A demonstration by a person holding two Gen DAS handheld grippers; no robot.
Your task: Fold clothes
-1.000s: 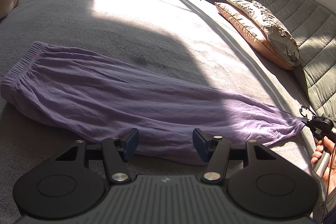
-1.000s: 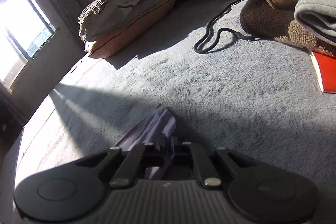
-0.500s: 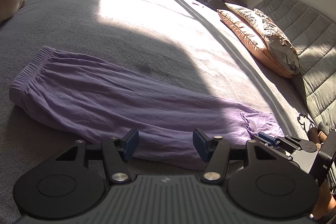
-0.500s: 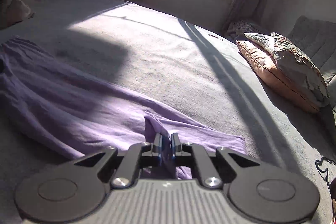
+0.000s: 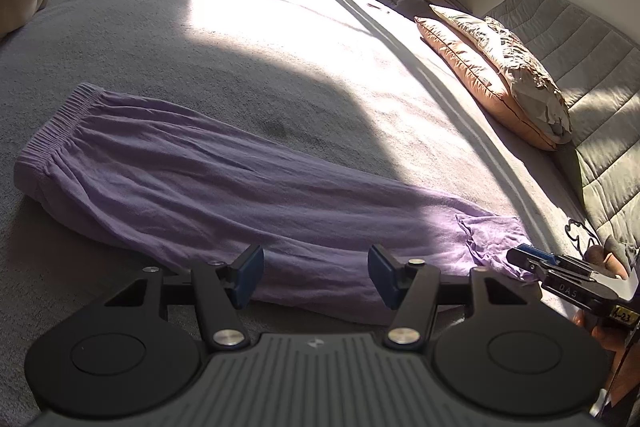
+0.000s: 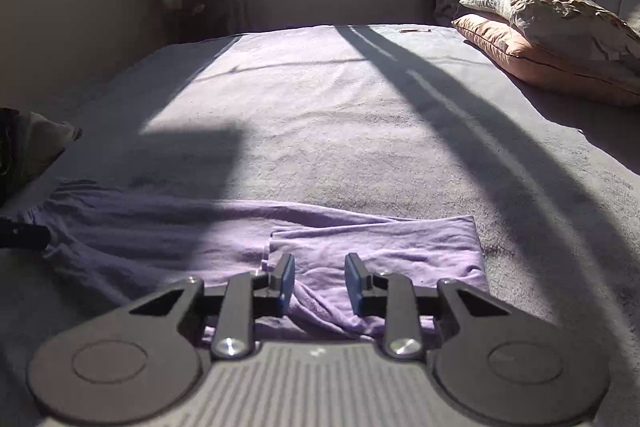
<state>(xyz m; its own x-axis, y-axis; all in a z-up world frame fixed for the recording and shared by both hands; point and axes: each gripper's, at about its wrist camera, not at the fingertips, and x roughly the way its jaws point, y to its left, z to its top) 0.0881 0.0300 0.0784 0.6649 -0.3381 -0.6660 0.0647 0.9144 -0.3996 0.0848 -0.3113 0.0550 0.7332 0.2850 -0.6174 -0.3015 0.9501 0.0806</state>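
Grey bed (image 6: 360, 131) bears purple trousers (image 6: 168, 239); both hand-held grippers (image 5: 316, 273) (image 6: 320, 281) released, right just opening.

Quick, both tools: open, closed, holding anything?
Left tool: open, empty, above the purple trousers.
Right tool: just opened, pads off the folded leg end.

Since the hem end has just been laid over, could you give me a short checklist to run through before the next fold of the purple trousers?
1. Right gripper let go: ok, its jaws have just been opening and the fingers press no cloth.
2. Left gripper free: ok, open with nothing between the fingers.
3. Folded hem lying flat on the purple trousers: not ok, cloth near the right gripper is bunched.
4. Waistband flat on the bed: ok.
5. Folded edges lined up: cannot tell.
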